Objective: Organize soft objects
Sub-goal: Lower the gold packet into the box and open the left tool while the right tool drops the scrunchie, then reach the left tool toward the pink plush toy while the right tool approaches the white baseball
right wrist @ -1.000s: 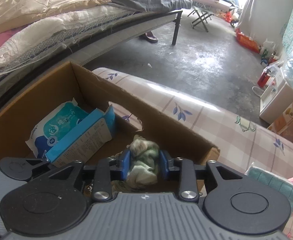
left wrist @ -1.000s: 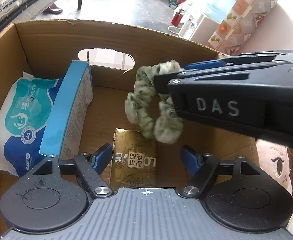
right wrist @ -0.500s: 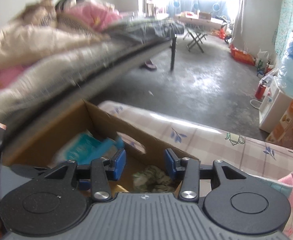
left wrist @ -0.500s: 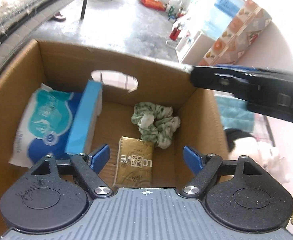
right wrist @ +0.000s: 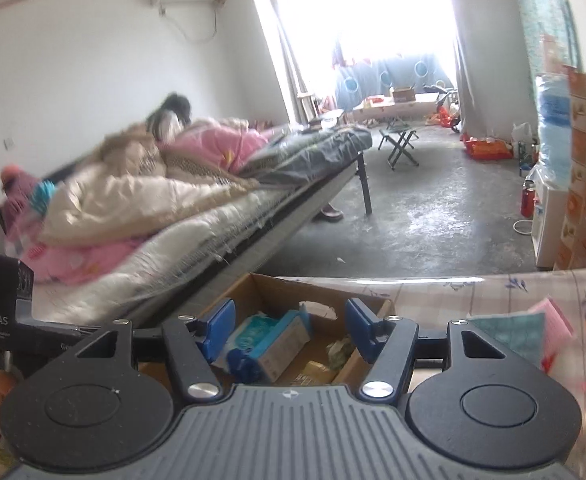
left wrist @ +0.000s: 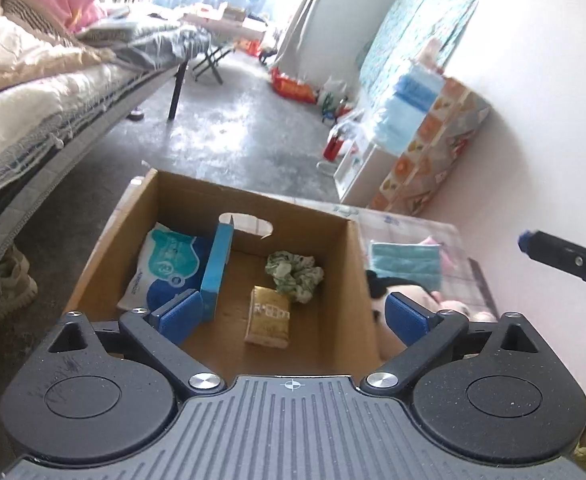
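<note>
Scrunchie (left wrist: 294,276) lies loose on the floor of the cardboard box (left wrist: 357,280), right of the blue carton (left wrist: 217,272), just beyond the gold packet (left wrist: 268,317). Left gripper (left wrist: 289,312): fingers have just been opening, now wide, nothing between them. Right gripper (right wrist: 289,332): fingers also just opening, about half apart, empty.

Risks: the teal cloth (left wrist: 407,262) and plush toy (left wrist: 401,300) sit on the table hard against the box's right wall; a hasty reach could clip that wall and shove the box. Soft cloth may slip out or bunch.

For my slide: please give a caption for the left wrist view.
Open left gripper above box holding scrunchie.
</note>
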`<state>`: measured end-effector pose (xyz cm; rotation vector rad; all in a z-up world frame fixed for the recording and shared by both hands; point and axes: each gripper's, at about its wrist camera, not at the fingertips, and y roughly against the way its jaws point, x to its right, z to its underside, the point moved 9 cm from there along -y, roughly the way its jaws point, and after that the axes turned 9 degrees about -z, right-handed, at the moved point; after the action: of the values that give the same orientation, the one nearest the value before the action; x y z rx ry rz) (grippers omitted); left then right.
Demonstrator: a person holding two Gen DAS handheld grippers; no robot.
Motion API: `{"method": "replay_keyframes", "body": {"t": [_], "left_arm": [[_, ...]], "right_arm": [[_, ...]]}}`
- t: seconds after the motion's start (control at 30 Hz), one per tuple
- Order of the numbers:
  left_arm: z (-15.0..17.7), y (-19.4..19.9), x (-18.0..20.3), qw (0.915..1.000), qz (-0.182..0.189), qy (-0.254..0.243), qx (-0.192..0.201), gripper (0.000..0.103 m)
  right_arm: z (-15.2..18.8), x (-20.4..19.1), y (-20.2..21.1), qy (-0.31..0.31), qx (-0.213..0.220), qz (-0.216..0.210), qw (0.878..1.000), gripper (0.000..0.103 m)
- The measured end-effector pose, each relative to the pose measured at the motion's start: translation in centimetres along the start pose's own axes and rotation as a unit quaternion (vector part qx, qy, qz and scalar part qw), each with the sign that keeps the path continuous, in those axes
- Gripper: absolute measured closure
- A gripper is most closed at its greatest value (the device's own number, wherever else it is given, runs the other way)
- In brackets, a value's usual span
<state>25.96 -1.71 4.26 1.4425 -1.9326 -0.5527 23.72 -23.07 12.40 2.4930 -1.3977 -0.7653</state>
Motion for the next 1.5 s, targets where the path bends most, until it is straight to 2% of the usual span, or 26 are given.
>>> {"method": "replay_keyframes", "body": {"t": [0.2,0.4,0.6,0.73,0.8,0.9,1.0,1.07,1.2,1.3,1.5], "left_arm": [[3.1,5.1,1.8,0.9994,0.006,-0.029,0.019,0.0],[6.7,7.6,5.4,0.9976,0.035,-0.057,0.017,0.0],[10.2,7.9,11.9,0.9902,0.077,-0.115,0.015,0.0],[11.3,6.8,17.3,0.9825,0.106,-0.152,0.017,0.0],[11.3,5.6,19.7,0.9798,0.107,-0.167,0.025,0.0],[10.8,3.0,23.1,0.9771,0.111,-0.18,0.024,0.0],[9.8,-0.8,25.5,0.9788,0.105,-0.176,0.008,0.0],[9.1,-3.8,26.7,0.9802,0.088,-0.177,-0.004,0.0],[8.2,-9.5,28.2,0.9797,0.056,-0.19,-0.034,0.0],[8.0,-13.6,29.0,0.977,0.037,-0.202,-0.058,0.0],[7.9,-18.5,30.2,0.9649,0.014,-0.252,-0.073,0.0]], "right_arm": [[2.7,-0.3,8.1,-0.025,0.041,0.012,0.999,0.038],[6.3,0.9,14.2,-0.062,0.07,0.034,0.995,0.035],[10.0,3.5,18.0,-0.108,0.094,0.048,0.989,0.035],[10.9,6.1,19.0,-0.13,0.098,0.054,0.985,0.035],[10.6,7.5,19.2,-0.135,0.1,0.058,0.984,0.034],[9.8,9.8,19.2,-0.138,0.099,0.061,0.984,0.024],[8.6,12.0,18.8,-0.143,0.095,0.062,0.983,0.023],[7.8,13.5,18.2,-0.145,0.089,0.063,0.983,0.022],[6.7,16.4,16.9,-0.155,0.079,0.064,0.983,0.011],[5.5,18.3,15.9,-0.154,0.072,0.065,0.983,0.01],[3.2,23.0,13.1,-0.159,0.042,0.069,0.984,0.004]]}}
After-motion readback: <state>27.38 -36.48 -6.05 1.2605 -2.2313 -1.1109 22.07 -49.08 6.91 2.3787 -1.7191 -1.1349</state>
